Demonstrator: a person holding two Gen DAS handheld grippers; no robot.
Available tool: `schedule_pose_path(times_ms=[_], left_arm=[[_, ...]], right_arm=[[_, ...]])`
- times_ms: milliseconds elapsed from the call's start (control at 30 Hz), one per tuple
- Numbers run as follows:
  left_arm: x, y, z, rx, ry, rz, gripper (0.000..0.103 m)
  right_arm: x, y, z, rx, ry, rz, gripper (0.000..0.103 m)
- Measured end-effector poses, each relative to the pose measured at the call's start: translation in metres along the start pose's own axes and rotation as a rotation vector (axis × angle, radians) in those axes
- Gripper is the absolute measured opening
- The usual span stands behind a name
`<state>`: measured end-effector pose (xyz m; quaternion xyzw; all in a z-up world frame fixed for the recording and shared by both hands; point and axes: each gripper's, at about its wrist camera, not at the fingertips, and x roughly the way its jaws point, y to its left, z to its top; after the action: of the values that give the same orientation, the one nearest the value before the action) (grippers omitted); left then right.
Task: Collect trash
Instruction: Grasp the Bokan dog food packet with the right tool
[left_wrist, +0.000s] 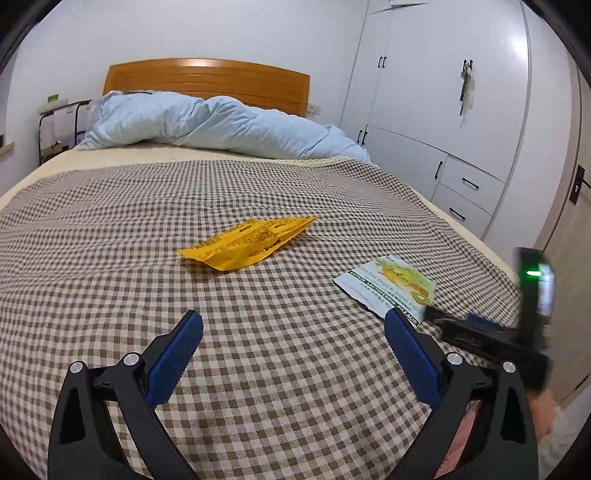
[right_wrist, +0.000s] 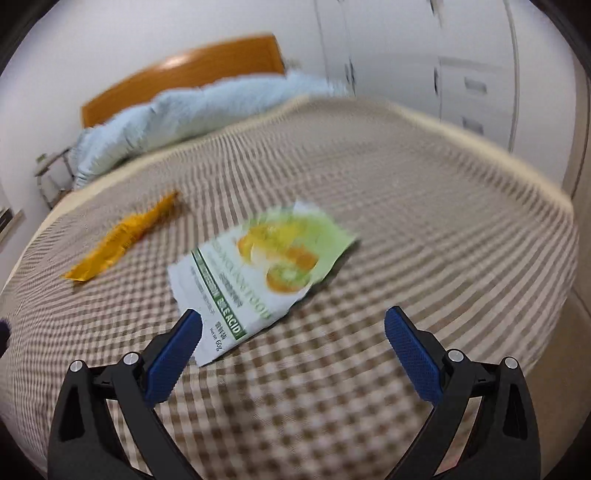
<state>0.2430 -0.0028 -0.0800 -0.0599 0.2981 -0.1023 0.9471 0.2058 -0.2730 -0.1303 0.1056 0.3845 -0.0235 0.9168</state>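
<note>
Checked bed (left_wrist: 110, 258) carries both wrappers: yellow pouch (left_wrist: 247, 243) mid-bed, green packet (right_wrist: 258, 273) near its right edge. Both hand-held grippers, left (left_wrist: 293, 332) and right (right_wrist: 293, 332), gape wide, empty. Step: right approaching packet; next, straddle an edge and pinch

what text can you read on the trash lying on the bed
White and green packet: "LUTEIN LACTOFERRIN BILE ACID"
Same packet: "FRESH DUCK DOG FOOD", first letter cut off
Same packet, right wrist view: "60g"; smaller print blurred
Yellow packet: black print and barcode, too small to read
</note>
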Motion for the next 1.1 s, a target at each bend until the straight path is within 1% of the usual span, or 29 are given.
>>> schedule_pose_path(times_ms=[33,67,100,133,233,267,300,333,367,400,433,467,500,567,633,700,900,1000,1100], left_arm=[[-0.001,0.001,-0.001,-0.002,-0.001,-0.002,0.095],[-0.002,0.001,-0.002,-0.003,-0.002,0.0,0.095],[-0.003,0.001,-0.002,-0.004,-0.003,0.001,0.095],[-0.004,0.002,-0.003,-0.007,-0.003,0.0,0.095],[-0.005,0.005,-0.002,-0.019,0.0,-0.005,0.095],[-0.005,0.006,-0.002,-0.02,-0.001,-0.004,0.095],[-0.005,0.006,-0.001,-0.022,-0.002,-0.002,0.095],[-0.005,0.006,-0.001,-0.025,-0.002,-0.004,0.095],[-0.006,0.007,0.0,-0.028,-0.002,-0.007,0.095],[-0.008,0.007,0.0,-0.031,-0.006,-0.008,0.095],[-0.009,0.008,0.001,-0.033,-0.012,-0.01,0.095],[-0.01,0.008,0.002,-0.033,-0.013,-0.011,0.095],[-0.01,0.008,0.003,-0.033,-0.013,-0.011,0.095],[-0.01,0.008,0.006,-0.028,-0.014,-0.009,0.095],[-0.006,0.008,0.009,-0.017,-0.015,0.0,0.095],[-0.001,0.008,0.013,-0.007,-0.013,0.013,0.095],[0.019,0.012,0.027,0.014,0.011,0.048,0.095],[0.033,0.015,0.036,0.059,0.028,0.078,0.095],[0.06,0.016,0.05,0.123,0.079,0.11,0.095]], right_arm=[[0.01,0.004,0.001,0.033,0.028,0.011,0.095],[0.022,0.006,0.002,0.095,0.061,0.018,0.095],[0.028,0.009,0.004,0.144,0.052,-0.018,0.096],[0.031,0.013,0.007,0.162,0.034,-0.045,0.096],[0.048,0.025,0.023,0.259,0.069,-0.067,0.096],[0.052,0.028,0.026,0.274,0.074,-0.073,0.096],[0.057,0.032,0.03,0.268,0.075,-0.098,0.096],[0.064,0.039,0.033,0.241,0.077,-0.143,0.096],[0.066,0.042,0.033,0.229,0.076,-0.169,0.093],[0.065,0.044,0.034,0.226,0.059,-0.178,0.085],[0.063,0.044,0.032,0.234,0.042,-0.182,0.051],[0.059,0.039,0.03,0.266,0.024,-0.196,0.031],[0.057,0.035,0.028,0.289,0.013,-0.173,0.026],[0.052,0.019,0.023,0.36,-0.015,-0.069,0.008],[0.049,0.006,0.019,0.422,-0.042,-0.001,0.004],[0.041,-0.007,0.013,0.487,-0.093,0.041,0.003],[0.027,-0.038,0.009,0.597,-0.219,0.122,0.003],[0.03,-0.049,0.003,0.642,-0.236,0.197,0.003],[0.029,-0.06,-0.006,0.686,-0.235,0.237,0.003]])
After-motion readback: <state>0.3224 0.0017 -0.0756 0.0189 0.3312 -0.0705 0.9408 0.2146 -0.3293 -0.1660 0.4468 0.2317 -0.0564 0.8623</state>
